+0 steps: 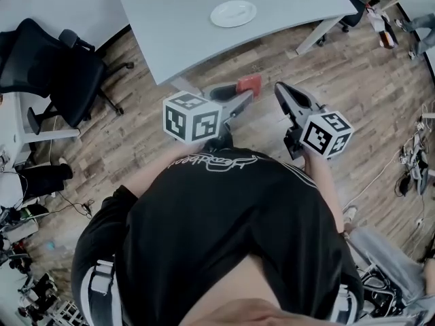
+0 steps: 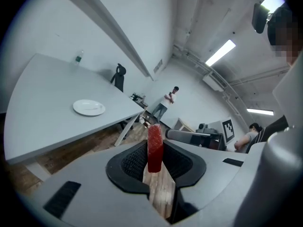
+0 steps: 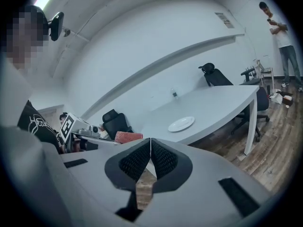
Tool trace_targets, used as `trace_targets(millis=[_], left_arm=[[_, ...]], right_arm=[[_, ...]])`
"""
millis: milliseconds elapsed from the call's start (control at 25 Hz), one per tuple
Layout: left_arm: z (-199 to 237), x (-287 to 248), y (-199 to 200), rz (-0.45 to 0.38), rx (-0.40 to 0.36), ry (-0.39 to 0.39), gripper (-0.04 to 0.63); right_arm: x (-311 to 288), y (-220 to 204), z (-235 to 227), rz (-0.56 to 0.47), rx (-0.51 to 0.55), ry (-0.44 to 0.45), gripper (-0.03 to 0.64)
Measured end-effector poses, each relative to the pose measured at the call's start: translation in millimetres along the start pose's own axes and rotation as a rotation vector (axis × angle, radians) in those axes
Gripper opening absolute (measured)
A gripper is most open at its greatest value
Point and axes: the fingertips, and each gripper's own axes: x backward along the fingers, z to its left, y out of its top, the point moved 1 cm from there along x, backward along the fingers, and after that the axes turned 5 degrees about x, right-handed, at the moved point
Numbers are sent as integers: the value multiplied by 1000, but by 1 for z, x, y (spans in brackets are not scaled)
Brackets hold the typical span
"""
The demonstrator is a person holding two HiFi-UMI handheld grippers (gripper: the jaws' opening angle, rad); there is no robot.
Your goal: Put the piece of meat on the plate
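**Meat Was On Its Way To The Plate**

The left gripper (image 1: 239,99) had its jaws closed part way on the piece of meat (image 1: 249,84). The meat was a red strip that stood up on end between them. It was in the middle of the head view, over the wood floor (image 1: 353,80) and not yet over the table (image 1: 163,26). The right gripper (image 1: 281,90) was just beside it, with its jaws pressed together and nothing in them.

The plate (image 1: 233,13) lay on the table at the top middle of the head view, well apart from the meat.

I think the best way was to keep the same squeeze so the thin strip did not slip. Next, carry it over the table edge and bring it low over the middle of the plate. Only then let go. The right gripper should keep out of the way.

Counted: one piece of meat, one plate, two grippers, and one table with the plate on it.
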Motion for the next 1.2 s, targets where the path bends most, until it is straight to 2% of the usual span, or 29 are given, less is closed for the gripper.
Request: trace_targets(millis=[640, 1000, 1200], left_arm=[[93, -40, 111, 30, 13, -27, 94], [112, -50, 137, 38, -15, -33, 94], [136, -58, 156, 45, -2, -31, 94]], right_arm=[[-108, 71, -68, 7, -35, -58, 11], [-133, 88, -82, -18, -41, -56, 11], [-156, 102, -97, -23, -48, -66, 11]])
